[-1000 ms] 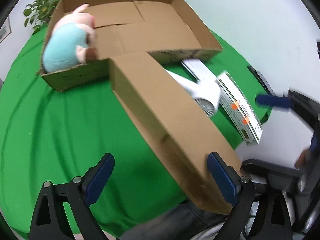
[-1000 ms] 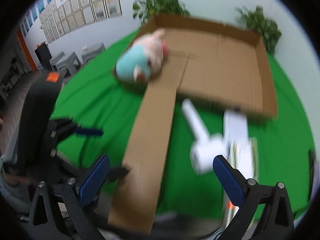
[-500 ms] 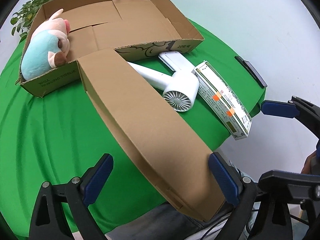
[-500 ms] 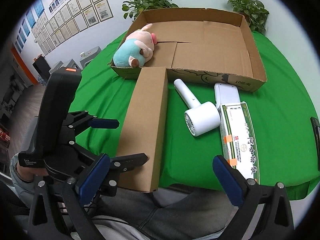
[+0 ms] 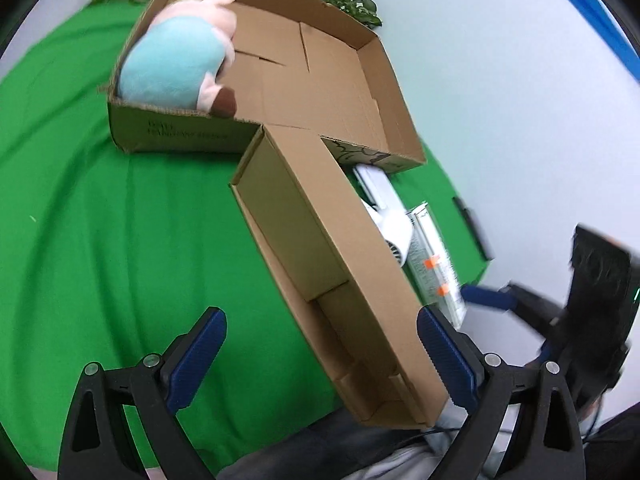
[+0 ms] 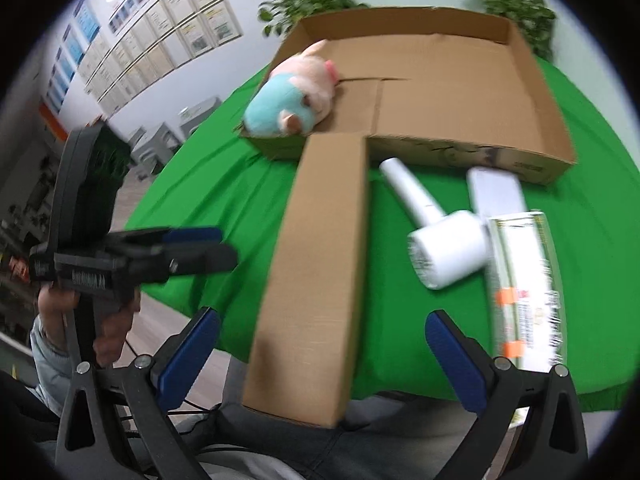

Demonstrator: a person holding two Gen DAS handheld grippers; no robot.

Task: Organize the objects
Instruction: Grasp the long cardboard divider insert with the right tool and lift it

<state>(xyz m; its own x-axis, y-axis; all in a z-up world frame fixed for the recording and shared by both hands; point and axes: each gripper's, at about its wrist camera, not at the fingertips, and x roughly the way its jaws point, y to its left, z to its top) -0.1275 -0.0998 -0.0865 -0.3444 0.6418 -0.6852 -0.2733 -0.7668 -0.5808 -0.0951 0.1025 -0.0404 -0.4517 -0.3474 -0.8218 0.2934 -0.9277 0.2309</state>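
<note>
Both tools, left tool and right tool, hang released over the green-draped bench, apparently choosing between white hairdryer and long printed carton for the shallow brown cardboard tray.

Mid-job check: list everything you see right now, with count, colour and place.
Cardboard box: one, brown, open, far side of the table.
Plush toy: one, pink and light blue, in the box's left corner.
Long flap: one, brown, reaching from the box past the near edge.
Hair dryer: one, white, right of the flap.
White case: one, beside the dryer.
Printed carton: one, white-green with orange tags, right.
Tablecloth: green.
Plants: two, green, behind.
Left gripper: open.
Right gripper: open.
</note>
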